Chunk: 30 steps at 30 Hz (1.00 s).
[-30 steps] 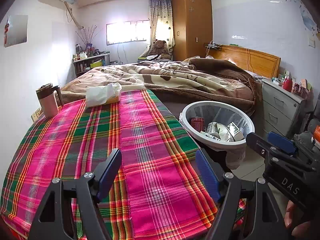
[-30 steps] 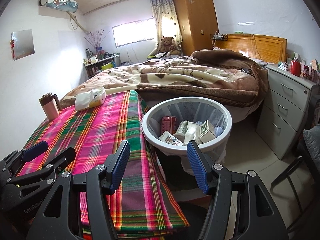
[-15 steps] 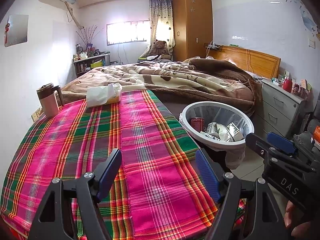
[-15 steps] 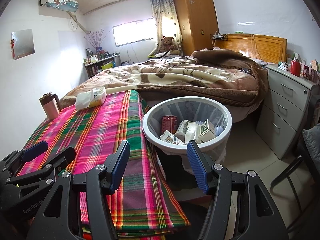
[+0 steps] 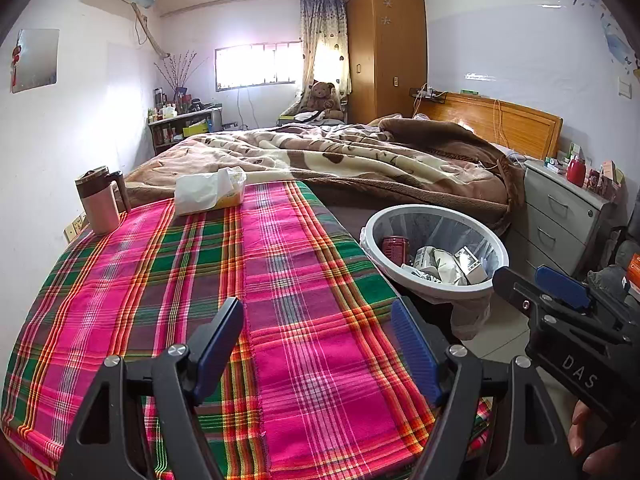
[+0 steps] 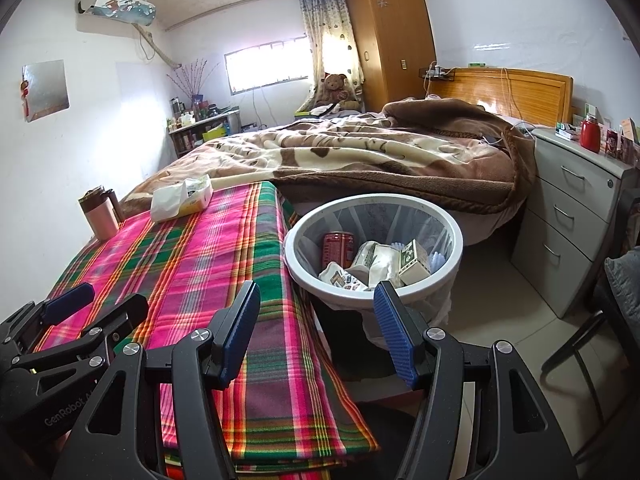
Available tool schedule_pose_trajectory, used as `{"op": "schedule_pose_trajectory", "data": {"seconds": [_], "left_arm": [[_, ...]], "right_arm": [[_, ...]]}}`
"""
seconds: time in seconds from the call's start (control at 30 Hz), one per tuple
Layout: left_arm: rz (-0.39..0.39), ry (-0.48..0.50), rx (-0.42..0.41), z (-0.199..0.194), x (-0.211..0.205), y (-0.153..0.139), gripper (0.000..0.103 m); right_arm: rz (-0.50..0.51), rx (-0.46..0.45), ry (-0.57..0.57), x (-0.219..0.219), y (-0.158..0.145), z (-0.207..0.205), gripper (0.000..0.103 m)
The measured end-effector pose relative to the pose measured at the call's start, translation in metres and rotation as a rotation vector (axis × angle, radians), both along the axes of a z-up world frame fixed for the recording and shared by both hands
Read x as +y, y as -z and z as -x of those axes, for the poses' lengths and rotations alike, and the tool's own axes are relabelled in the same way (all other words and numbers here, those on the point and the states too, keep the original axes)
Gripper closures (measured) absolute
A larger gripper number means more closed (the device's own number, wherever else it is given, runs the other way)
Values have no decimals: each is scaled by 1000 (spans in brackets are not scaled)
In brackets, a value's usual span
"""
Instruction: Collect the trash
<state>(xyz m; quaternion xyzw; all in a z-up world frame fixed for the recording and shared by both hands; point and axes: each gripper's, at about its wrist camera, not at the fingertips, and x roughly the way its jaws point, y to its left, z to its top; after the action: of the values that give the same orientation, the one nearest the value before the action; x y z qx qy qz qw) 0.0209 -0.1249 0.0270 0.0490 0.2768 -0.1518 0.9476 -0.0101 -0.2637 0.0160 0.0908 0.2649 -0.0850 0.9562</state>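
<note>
Trash: a red can (image 6: 338, 246), cartons and wrappers lie in the white bin (image 6: 454, 236) beside the bench (image 5: 280, 300).
Left: bench apparently cleared; only mug (image 5: 98, 200) and tissue pack (image 5: 208, 192).
Tools: left tool (image 5: 316, 346) and right tool (image 6: 316, 330) spread, empty.

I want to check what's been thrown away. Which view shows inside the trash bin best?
The right wrist view: the trash bin sits close and central, showing a red can and cartons. The left wrist view shows the bin smaller, off right.
</note>
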Motion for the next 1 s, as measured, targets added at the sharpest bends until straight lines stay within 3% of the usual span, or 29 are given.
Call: {"op": "schedule_pose_trajectory", "data": {"seconds": [1.0], "left_arm": [[5, -3, 5, 0, 3, 0, 25]], "right_arm": [[2, 3, -1, 1, 0, -1, 42]]}}
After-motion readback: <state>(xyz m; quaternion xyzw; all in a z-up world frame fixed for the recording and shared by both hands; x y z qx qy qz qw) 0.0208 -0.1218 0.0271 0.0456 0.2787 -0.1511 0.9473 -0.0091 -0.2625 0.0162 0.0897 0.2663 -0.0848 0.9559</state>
